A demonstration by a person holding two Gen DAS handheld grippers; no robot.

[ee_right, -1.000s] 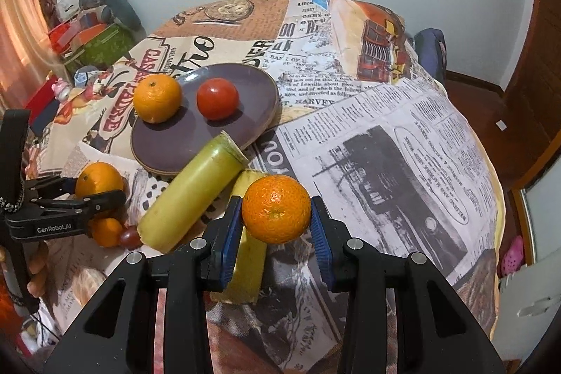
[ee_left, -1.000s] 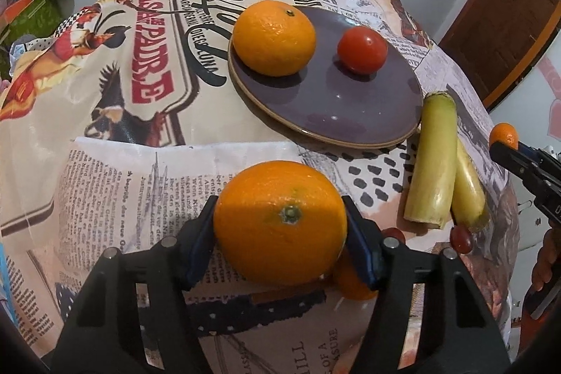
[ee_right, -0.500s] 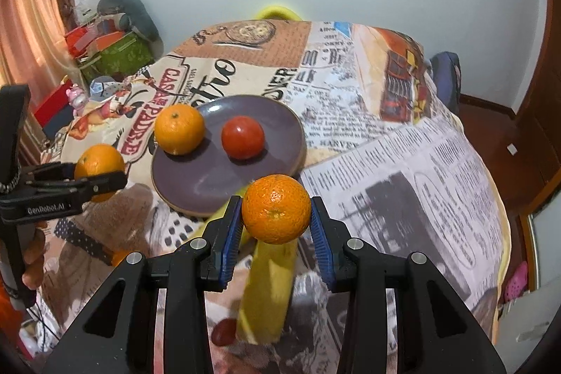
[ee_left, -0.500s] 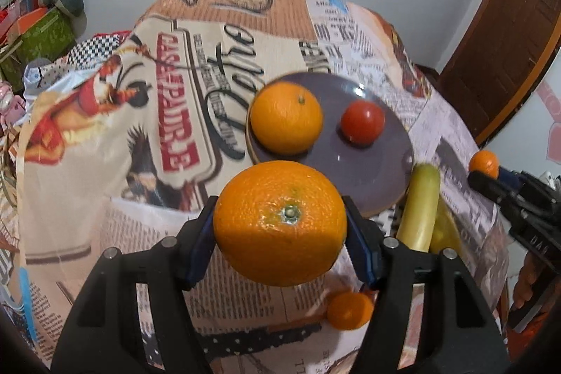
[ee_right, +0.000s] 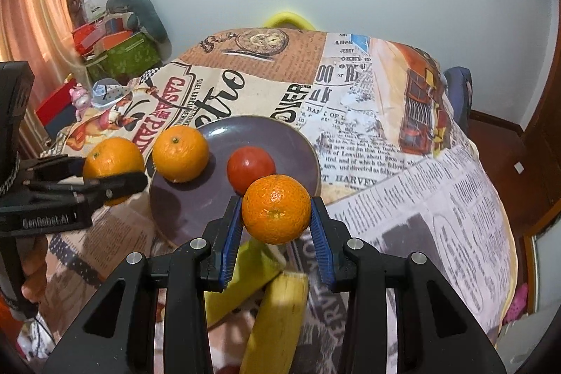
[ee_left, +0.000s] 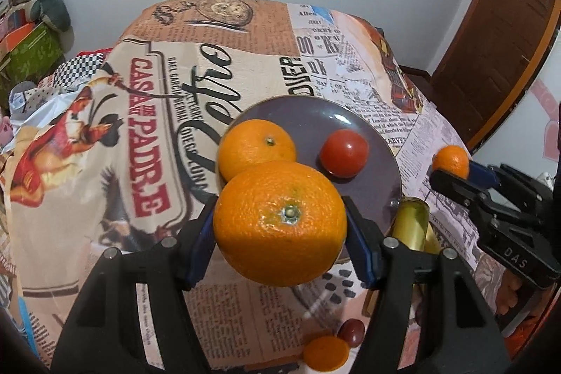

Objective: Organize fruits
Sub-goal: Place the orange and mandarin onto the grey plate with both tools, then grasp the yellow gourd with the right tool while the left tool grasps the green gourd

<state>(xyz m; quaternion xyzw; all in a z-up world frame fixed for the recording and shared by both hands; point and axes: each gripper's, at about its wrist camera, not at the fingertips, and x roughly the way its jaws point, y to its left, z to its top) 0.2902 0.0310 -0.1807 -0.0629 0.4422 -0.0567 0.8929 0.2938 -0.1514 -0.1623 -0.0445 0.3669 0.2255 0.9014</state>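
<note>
My left gripper (ee_left: 280,226) is shut on a large orange (ee_left: 277,219) and holds it in the air just before the near left rim of the purple plate (ee_left: 371,195). On the plate lie another orange (ee_left: 256,148) and a red tomato (ee_left: 343,151). My right gripper (ee_right: 276,216) is shut on a small mandarin (ee_right: 276,207), raised above the plate's near right rim (ee_right: 305,142). The left gripper and its orange (ee_right: 112,160) show at the left of the right wrist view. Two bananas (ee_right: 277,311) lie below my right gripper.
A printed newspaper-pattern cloth (ee_left: 147,114) covers the table. A small mandarin (ee_left: 326,353) and a dark grape-like fruit (ee_left: 350,332) lie near the front edge. Boxes and clutter (ee_right: 115,51) stand off the table's left side. A wooden door (ee_left: 508,34) is at right.
Both grippers have risen and moved toward the plate with their fruit still held. The plate now sits lower and nearer in both views.
</note>
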